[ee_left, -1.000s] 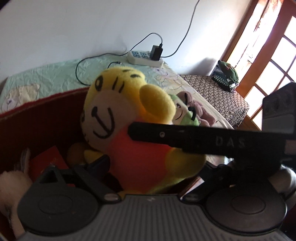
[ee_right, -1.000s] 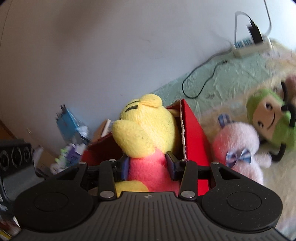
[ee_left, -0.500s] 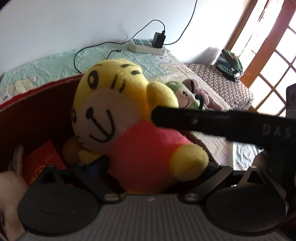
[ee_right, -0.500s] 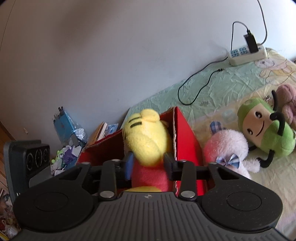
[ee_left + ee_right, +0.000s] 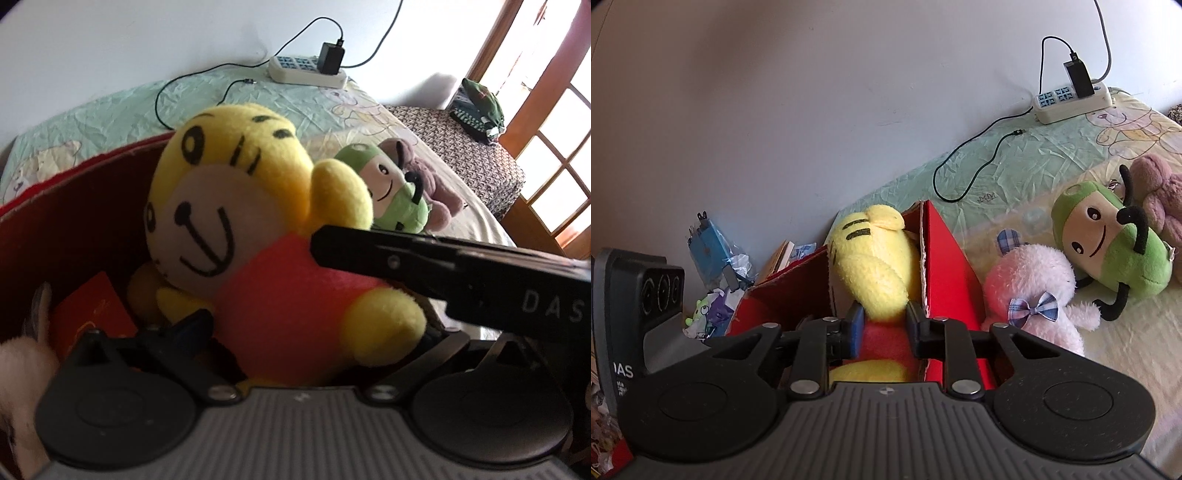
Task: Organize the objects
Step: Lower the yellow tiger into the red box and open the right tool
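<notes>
A yellow plush tiger in a red shirt (image 5: 258, 229) (image 5: 871, 266) sits in the red cardboard box (image 5: 945, 266) (image 5: 74, 206), head above the rim. My right gripper (image 5: 884, 326) is closing, its pads pressing the toy's arm and body from both sides. One of its black fingers (image 5: 443, 273) crosses the left wrist view onto the toy's shoulder. My left gripper (image 5: 314, 332) is opening wide around the toy's lower body, and its fingers (image 5: 192, 325) stand clear of the plush.
A pink plush (image 5: 1030, 291), a green plush (image 5: 1108, 251) (image 5: 391, 192) and a mauve plush (image 5: 1160, 184) lie on the bed beside the box. A power strip (image 5: 1071, 99) and cable sit by the wall. A red booklet (image 5: 92, 314) and a white fluffy toy (image 5: 18, 369) are inside the box.
The right jaws have narrowed onto the yellow plush. The toy has tipped over and settled lower in the box. The left jaws have spread slightly.
</notes>
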`<state>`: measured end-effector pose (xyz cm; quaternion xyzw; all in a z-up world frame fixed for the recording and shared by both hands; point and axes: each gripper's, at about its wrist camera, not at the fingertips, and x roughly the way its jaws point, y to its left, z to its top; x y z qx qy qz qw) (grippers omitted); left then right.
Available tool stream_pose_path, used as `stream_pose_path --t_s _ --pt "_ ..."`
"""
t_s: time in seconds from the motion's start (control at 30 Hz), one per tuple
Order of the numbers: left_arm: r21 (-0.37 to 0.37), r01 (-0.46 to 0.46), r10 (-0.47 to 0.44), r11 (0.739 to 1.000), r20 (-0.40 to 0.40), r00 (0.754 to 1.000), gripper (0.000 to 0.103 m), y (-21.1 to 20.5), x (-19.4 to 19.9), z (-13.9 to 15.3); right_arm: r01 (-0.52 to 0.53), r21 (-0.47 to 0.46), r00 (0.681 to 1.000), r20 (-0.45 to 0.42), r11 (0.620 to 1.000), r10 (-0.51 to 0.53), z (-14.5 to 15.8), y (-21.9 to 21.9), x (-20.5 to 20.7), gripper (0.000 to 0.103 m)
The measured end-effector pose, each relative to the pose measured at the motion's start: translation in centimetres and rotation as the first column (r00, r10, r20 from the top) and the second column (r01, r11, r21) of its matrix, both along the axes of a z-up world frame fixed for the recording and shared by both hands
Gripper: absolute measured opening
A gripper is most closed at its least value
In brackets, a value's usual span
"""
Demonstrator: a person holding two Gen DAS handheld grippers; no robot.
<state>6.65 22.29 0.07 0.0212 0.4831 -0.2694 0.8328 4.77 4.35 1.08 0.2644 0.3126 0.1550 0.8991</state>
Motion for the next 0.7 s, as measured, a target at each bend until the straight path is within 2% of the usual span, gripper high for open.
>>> stream_pose_path --t_s 0.23,0.7 --pt "0.027 -0.042 0.042 0.999 -0.006 0.999 0.103 0.0 -0.3 0.3 0.003 -0.038 1.0 0.0 0.999 -0.003 0.2 0.3 -1.0 0.022" --pt "0.096 -0.098 0.091 0.991 0.08 0.993 0.102 0.2 -2.4 2.1 0.023 0.018 1.0 -0.022 1.0 -0.022 0.3 -0.4 -2.5 0.021"
